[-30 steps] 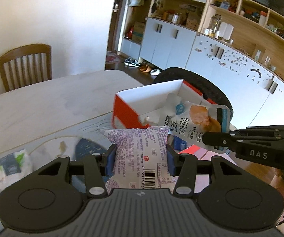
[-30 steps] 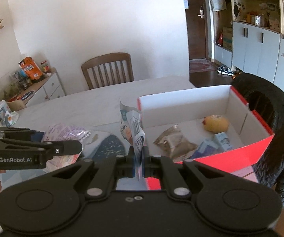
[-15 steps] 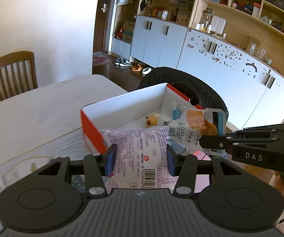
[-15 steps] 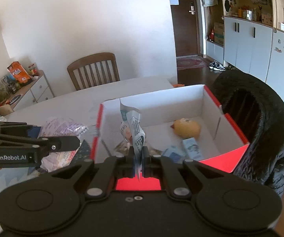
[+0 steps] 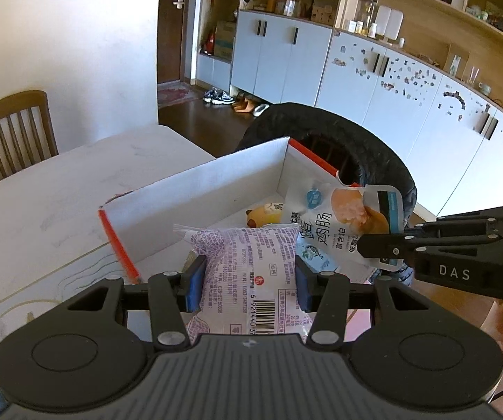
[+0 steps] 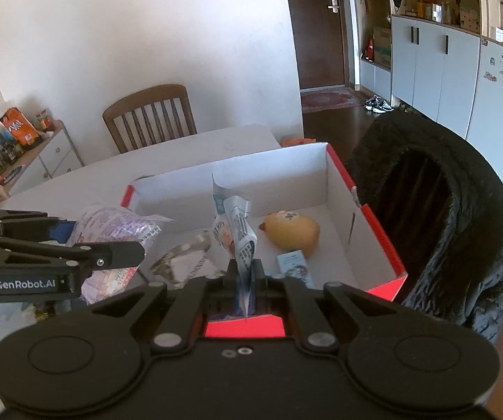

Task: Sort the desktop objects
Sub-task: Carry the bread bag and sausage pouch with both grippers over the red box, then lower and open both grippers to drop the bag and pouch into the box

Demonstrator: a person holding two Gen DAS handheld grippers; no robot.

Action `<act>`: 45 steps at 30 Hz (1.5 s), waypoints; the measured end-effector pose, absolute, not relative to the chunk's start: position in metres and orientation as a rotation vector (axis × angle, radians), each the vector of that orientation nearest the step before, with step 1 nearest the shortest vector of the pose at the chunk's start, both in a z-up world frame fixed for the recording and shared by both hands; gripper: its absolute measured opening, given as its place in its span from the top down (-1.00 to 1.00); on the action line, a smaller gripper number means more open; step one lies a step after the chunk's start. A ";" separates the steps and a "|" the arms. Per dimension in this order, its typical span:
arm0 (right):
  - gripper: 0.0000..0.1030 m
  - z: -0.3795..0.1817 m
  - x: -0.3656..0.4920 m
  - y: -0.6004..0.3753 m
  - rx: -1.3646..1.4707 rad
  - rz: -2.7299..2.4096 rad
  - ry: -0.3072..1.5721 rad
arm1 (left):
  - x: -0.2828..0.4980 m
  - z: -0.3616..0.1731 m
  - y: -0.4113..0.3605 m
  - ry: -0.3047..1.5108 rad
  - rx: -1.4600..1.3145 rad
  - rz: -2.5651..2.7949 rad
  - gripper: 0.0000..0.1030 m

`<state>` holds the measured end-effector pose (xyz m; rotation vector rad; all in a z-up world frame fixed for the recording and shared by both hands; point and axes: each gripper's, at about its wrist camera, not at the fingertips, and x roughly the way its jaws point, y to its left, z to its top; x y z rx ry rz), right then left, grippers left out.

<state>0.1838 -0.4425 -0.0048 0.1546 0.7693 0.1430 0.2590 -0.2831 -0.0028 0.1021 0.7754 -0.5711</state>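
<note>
Left gripper (image 5: 249, 281) clamped on the purple snack pack (image 5: 247, 280), blue pads (image 5: 195, 285) pressing both sides, pack held over the near left corner of the red-and-white box (image 5: 195, 189). Right gripper (image 6: 246, 273) pinched tight on the edge of the sausage pouch (image 6: 233, 231), pouch upright above the box's near wall. Inside the box: crumpled wrapper (image 6: 184, 262) near left, small blue carton (image 6: 293, 266) near right, yellow plush toy (image 6: 291, 232) behind it. Black jacket (image 6: 444, 217) hangs right of the box; wooden chair (image 6: 151, 115) beyond it.
</note>
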 end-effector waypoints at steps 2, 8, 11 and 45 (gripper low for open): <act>0.92 -0.008 0.191 -0.446 0.154 0.152 0.782 | 0.264 -0.006 -0.289 0.787 0.111 -0.566 0.05; 0.92 -0.017 0.210 -0.453 0.130 0.169 0.806 | 0.278 -0.021 -0.301 0.818 0.134 -0.546 0.06; 0.92 -0.022 0.219 -0.452 0.121 0.177 0.825 | 0.284 -0.029 -0.306 0.836 0.152 -0.534 0.05; 0.92 -0.067 0.288 -0.456 0.100 0.261 1.032 | 0.323 -0.077 -0.338 0.977 0.268 -0.529 0.05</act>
